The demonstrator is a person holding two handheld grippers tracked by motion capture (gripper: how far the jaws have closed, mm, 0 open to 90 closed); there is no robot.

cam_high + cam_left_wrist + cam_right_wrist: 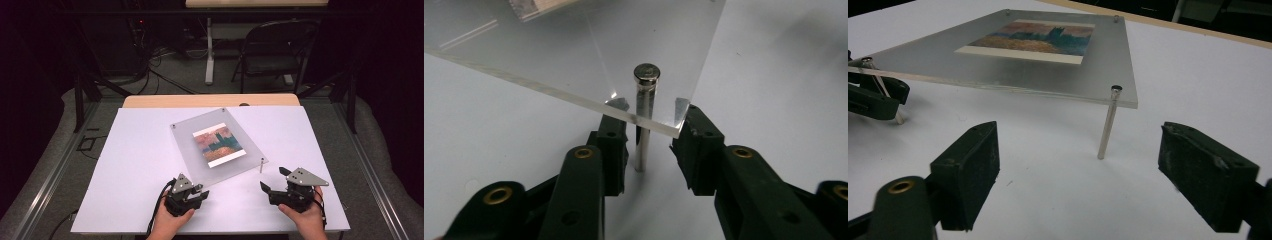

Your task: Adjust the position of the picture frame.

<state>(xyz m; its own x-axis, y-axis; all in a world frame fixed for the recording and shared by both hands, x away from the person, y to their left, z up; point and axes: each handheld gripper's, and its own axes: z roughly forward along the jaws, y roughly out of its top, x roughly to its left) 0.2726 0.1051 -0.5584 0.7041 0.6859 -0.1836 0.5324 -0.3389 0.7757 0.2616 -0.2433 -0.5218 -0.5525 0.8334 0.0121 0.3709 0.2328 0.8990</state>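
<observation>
Now pin (644, 117) btwn left gripper (649, 145) jaws, untouched.

The acrylic frame (574, 55) is cut off by the left gripper view's top edge.

High view looks down; both tongs views closely share the acrylic frame (218, 143).

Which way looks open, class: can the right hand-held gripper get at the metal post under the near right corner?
Probably yes: the right hand-held gripper stands open facing the post, nothing between.
</observation>
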